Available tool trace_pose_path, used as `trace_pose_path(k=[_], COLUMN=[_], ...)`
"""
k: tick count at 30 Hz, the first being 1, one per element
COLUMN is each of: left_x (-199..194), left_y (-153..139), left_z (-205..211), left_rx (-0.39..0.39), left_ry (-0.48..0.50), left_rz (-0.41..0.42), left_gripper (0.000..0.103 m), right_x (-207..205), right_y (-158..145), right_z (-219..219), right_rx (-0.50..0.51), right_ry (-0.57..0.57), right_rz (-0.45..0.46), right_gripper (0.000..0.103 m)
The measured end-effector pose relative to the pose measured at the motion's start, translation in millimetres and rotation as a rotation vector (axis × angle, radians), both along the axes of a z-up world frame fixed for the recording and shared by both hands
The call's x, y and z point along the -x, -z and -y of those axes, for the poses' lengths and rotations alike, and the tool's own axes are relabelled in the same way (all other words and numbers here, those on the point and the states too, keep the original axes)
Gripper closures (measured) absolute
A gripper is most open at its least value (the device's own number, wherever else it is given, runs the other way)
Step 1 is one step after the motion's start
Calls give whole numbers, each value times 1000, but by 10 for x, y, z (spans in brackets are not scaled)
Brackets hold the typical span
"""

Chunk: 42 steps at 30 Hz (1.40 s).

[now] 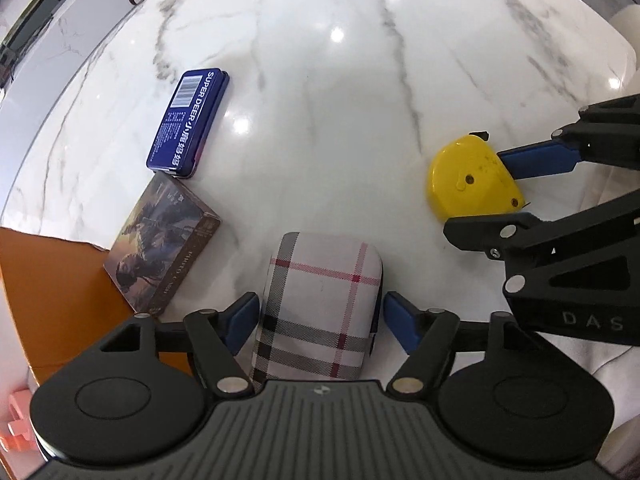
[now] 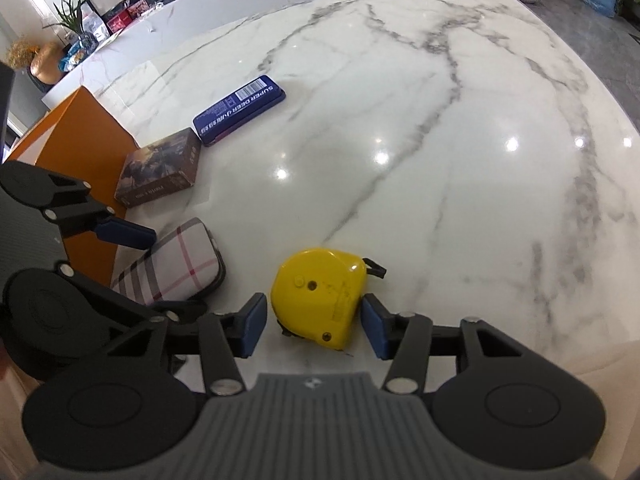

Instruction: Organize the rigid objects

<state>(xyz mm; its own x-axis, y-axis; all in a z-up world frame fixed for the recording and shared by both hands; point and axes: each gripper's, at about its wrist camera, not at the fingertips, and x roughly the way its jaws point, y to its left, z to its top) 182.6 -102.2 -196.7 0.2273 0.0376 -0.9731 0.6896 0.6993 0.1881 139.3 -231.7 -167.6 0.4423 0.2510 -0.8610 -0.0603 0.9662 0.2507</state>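
A plaid hard case (image 1: 320,304) lies on the white marble table (image 1: 320,100) between the blue pads of my open left gripper (image 1: 320,326); small gaps show on both sides. It also shows in the right wrist view (image 2: 180,264). A yellow tape measure (image 2: 320,292) lies between the pads of my open right gripper (image 2: 314,326), with gaps on both sides. The tape measure (image 1: 472,176) and right gripper (image 1: 516,188) show at the right of the left wrist view. A blue tin (image 1: 188,120) and a brown picture box (image 1: 164,240) lie at the left.
An orange box (image 2: 76,136) stands at the table's left edge beside the picture box (image 2: 160,168) and blue tin (image 2: 240,108). A marble counter with a plant and clutter (image 2: 72,40) lies beyond. The table edge runs along the right.
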Motion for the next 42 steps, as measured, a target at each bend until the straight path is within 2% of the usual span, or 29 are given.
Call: trace_pose_path(k=[4, 8, 12, 23, 29, 36, 42], left_x=[41, 43, 61, 286, 350, 367, 459], left_y=[4, -1, -28, -146, -381, -644, -898], left_z=[42, -22, -47, -190, -231, -376, -452], left_rx=[-2, 23, 39, 139, 210, 317, 395], left_ry=[12, -15, -32, -212, -280, -386, -422], left_rz=[-7, -6, 6, 90, 177, 235, 283], left_gripper=[18, 16, 29, 30, 31, 35, 35], right_x=[0, 9, 29, 67, 114, 156, 201], right_y=[4, 7, 11, -30, -104, -158, -200], right_z=[-40, -101, -150, -84, -20, 5, 7], right_rx=[21, 60, 96, 43, 16, 32, 37], right_ry=[-11, -37, -53, -18, 33, 43, 40], right_rz=[10, 21, 39, 76, 123, 154, 164], right_gripper=[48, 48, 52, 53, 54, 54, 54])
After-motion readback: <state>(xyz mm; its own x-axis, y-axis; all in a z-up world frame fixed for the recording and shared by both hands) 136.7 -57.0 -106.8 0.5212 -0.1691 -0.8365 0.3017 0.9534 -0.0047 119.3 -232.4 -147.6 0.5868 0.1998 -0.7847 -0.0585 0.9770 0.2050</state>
